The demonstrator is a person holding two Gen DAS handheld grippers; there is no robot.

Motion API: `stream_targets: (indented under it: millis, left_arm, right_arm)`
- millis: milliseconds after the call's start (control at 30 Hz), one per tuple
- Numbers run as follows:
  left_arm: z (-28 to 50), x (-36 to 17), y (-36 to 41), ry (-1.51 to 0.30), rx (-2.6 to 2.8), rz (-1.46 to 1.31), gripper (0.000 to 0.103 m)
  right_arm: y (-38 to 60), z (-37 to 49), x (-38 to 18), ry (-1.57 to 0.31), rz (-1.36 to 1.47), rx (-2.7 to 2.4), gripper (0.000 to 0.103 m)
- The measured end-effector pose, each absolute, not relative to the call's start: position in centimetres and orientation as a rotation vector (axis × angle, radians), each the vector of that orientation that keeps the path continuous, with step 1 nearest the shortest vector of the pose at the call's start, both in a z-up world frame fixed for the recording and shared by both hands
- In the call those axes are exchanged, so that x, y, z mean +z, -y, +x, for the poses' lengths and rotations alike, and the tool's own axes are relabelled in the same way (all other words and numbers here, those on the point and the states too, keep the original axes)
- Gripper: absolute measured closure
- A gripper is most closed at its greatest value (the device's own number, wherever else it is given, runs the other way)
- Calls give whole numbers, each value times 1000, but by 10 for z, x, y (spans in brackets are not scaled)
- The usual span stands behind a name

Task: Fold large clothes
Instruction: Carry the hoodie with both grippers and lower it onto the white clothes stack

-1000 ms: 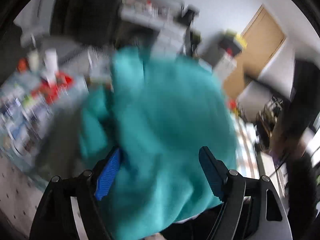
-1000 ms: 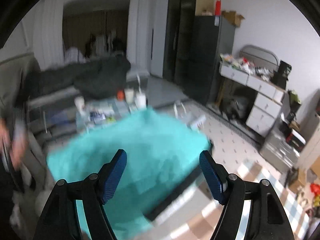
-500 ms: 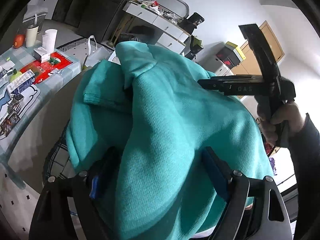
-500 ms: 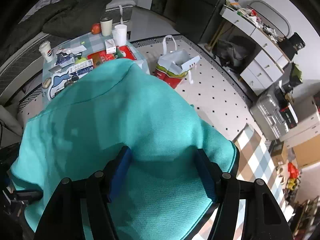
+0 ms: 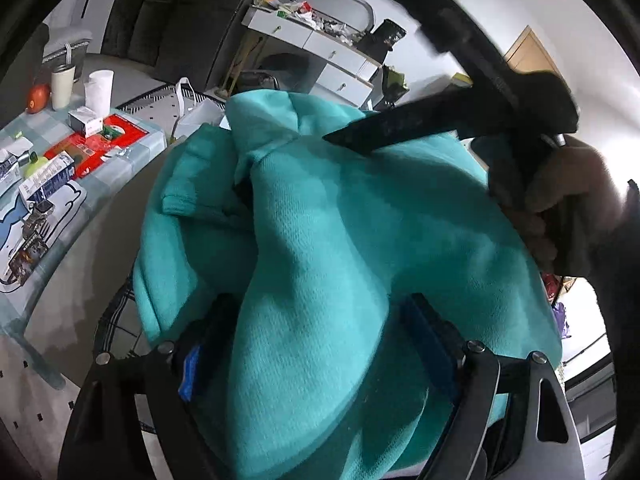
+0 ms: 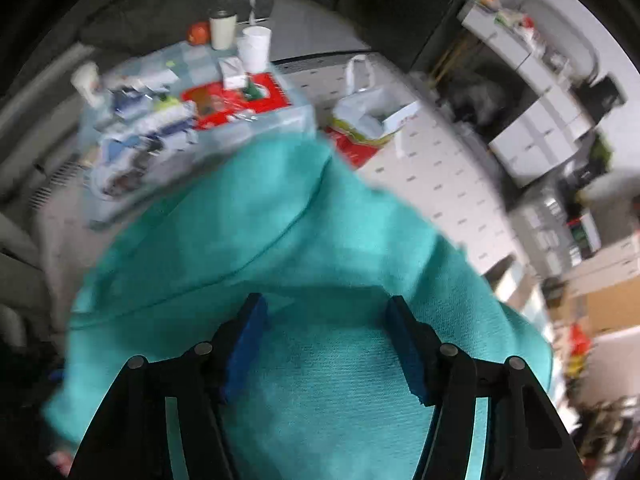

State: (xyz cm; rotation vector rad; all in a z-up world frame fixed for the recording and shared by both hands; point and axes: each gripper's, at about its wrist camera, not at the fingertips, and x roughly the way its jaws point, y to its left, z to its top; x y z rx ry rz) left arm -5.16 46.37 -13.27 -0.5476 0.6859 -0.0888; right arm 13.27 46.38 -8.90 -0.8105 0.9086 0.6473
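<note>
A large teal garment [image 5: 360, 240] lies heaped in front of both grippers. In the left wrist view a thick fold of it bulges up between the wide-set blue pads of my left gripper [image 5: 308, 354], half hiding the left pad. A hand [image 5: 560, 200] holds the right gripper over the garment's far side, and one of its fingers [image 5: 400, 128] lies on the cloth. In the blurred right wrist view my right gripper [image 6: 326, 308] points steeply down at the garment [image 6: 280, 240]. Its jaws are closing, with flat cloth showing in the gap between the pads.
Beyond the garment stands a low table [image 6: 280, 120] crowded with cups, boxes and a red packet, also seen in the left view [image 5: 132, 148]. A white bag [image 6: 372, 116] sits on the tiled floor. White drawers [image 5: 320, 48] line the back wall.
The right gripper has tipped downward and dropped close onto the garment, its jaws narrowing. My left gripper sank into the cloth early on, then held still.
</note>
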Motion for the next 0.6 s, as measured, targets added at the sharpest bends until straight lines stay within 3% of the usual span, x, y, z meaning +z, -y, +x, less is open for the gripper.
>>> stream_targets:
  millis: [167,367,600]
  left_arm:
    - [-54,-121,-461,-691,-53,-522,21]
    - [-64,-102,-450,-690,19,-461,21]
    - [-40,-132,-441,-804,135,-412,19]
  right_arm:
    - [-430,114,-49,-816,-734,687,42]
    - [-334,53,-19,-792,-455,917,41]
    - [-303,-18,-85,-645,-744,854,41]
